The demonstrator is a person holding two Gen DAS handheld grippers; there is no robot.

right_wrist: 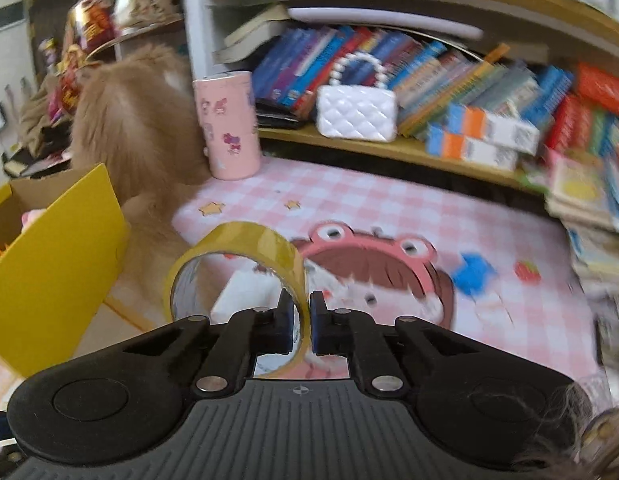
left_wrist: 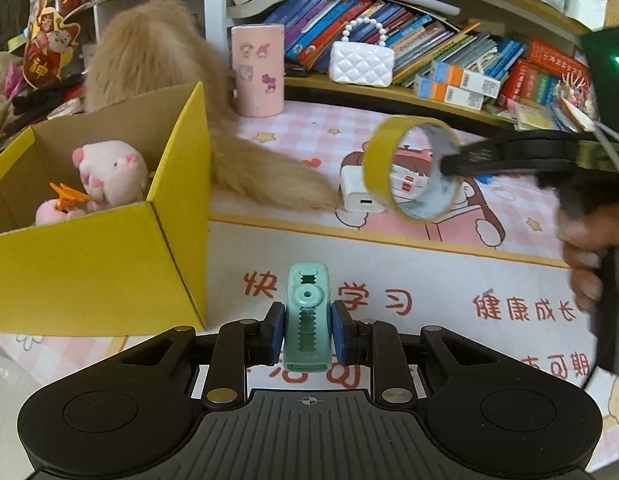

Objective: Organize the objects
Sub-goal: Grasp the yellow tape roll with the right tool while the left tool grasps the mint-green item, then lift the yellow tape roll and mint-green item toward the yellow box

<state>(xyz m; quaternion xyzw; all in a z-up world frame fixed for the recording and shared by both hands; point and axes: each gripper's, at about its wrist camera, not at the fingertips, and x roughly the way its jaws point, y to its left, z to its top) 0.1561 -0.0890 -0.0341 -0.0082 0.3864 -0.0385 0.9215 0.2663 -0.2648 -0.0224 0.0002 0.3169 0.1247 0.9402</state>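
The left tool is pinching a green stapler. The right tool is pinching a yellow tape roll near the yellow box.

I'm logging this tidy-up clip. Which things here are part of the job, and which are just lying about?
In the job:
mint-green plastic stapler in left gripper
yellow tape roll in right gripper
yellow cardboard box

Lying about:
pink cylindrical tin
white quilted purse
white charger

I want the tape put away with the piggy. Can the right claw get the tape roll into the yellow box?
Probably yes. The right claw grips the tape roll off the mat, the yellow box is open on top, and nothing stands between them.
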